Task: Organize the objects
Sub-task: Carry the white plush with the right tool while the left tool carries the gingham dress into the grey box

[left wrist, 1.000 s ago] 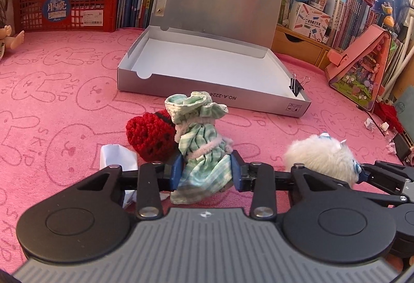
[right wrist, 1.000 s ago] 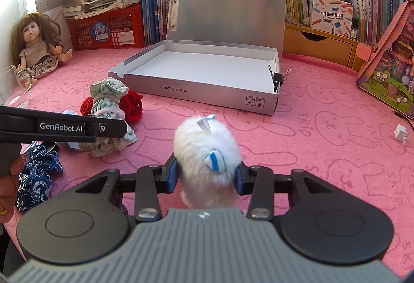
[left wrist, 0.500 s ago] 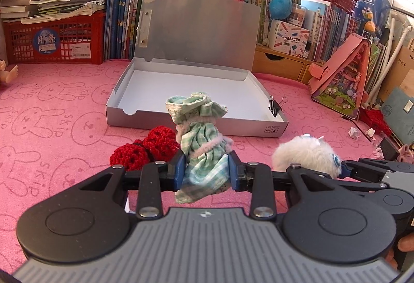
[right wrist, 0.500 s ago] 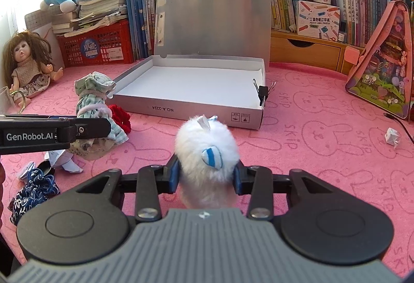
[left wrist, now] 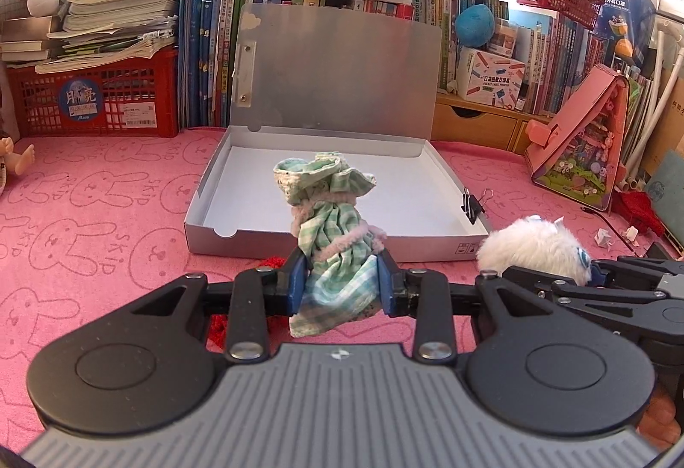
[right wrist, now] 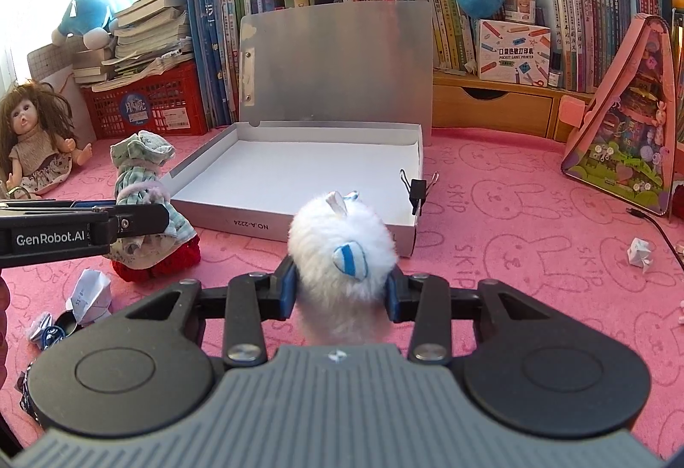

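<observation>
Between gripper pads, green dress (left wrist: pixel 337 254) upright.

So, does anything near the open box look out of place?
Yes: a black binder clip is clamped on the box rim at its front right corner, and crumpled paper scraps lie loose on the pink mat.

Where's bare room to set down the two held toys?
Open grey box: floor bare; only a binder clip on its right wall. Pink mat right of the box is mostly free. Crowded left: red knit item, folded paper, doll.
</observation>
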Demonstrator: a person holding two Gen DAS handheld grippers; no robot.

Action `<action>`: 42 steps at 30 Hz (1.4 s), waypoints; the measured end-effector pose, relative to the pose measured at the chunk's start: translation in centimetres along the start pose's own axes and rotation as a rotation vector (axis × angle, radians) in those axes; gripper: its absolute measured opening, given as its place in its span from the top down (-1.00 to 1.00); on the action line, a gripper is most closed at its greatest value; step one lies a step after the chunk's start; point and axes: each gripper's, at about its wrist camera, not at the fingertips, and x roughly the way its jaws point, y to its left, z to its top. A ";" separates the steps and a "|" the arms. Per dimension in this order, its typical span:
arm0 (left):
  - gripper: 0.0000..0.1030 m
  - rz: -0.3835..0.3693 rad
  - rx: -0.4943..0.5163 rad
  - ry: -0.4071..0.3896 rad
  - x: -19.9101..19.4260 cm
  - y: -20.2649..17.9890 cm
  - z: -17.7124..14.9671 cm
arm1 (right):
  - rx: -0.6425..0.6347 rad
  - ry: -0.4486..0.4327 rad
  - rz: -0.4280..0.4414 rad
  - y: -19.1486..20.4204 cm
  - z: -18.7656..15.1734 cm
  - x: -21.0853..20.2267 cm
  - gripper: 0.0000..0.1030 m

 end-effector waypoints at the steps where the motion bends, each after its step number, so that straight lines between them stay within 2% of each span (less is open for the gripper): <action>1: 0.24 0.006 0.005 0.000 0.2 0.1 0.1 | 0.006 0.002 0.001 -0.1 0.2 0.2 0.16; 22: 0.24 0.082 0.030 -0.004 4.9 2.0 4.3 | 0.075 0.028 0.017 -1.5 3.8 3.8 0.16; 32: 0.24 0.132 0.049 -0.001 9.8 2.4 6.5 | 0.102 0.038 0.004 -2.4 6.3 7.8 0.16; 42: 0.24 0.155 0.028 0.043 13.8 2.8 6.6 | 0.108 0.069 -0.007 -2.9 5.9 11.1 0.16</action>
